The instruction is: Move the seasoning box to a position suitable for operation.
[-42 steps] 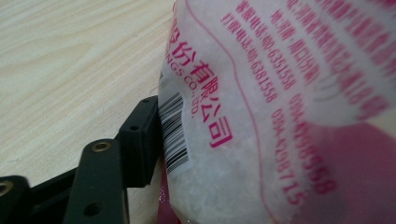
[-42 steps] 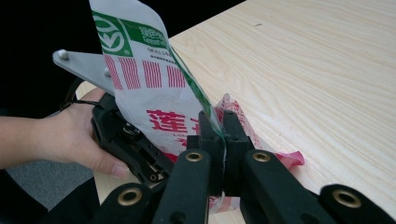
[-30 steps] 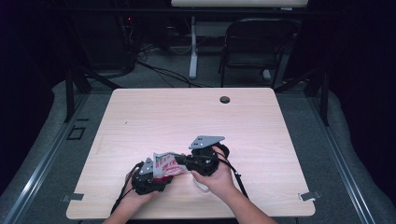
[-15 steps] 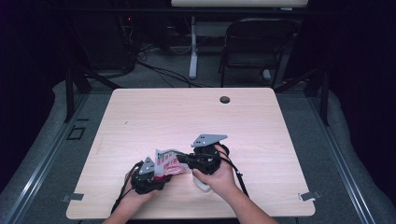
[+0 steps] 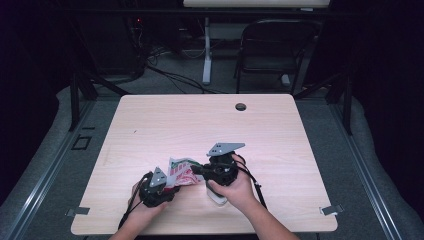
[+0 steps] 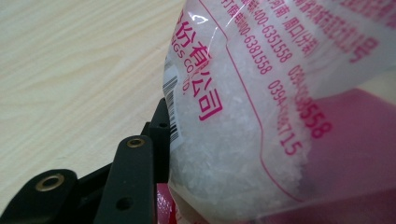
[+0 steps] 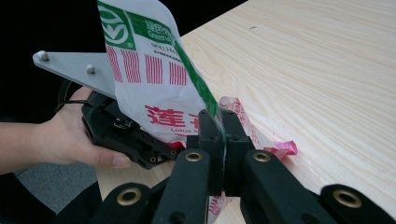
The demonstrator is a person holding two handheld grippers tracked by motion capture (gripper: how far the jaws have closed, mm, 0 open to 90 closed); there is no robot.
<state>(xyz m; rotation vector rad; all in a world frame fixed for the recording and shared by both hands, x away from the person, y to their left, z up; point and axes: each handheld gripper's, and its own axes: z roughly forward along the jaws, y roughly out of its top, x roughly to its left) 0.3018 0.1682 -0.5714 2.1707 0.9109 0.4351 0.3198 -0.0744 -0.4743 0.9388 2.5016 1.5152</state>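
Right claw (image 7: pixel 223 135) clenched on bag (image 7: pixel 149 79) edge, left claw (image 5: pixel 159 186) just closing round the bag's full belly, not yet seen pinching: could slip, sag tableward between claws, or tear at the thin film.

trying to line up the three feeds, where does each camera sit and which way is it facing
High view: fixed above the person's side, looking forward and down on the table; both forearms enter from below, left claw and right claw meeting at the bag.
Left gripper view: rides the left claw, facing along its black jaws into the bag of white crystals.
Right gripper view: rides the right claw, shut on the bag's edge; the left hand shows beyond.
Shared: all three show the bag and table.
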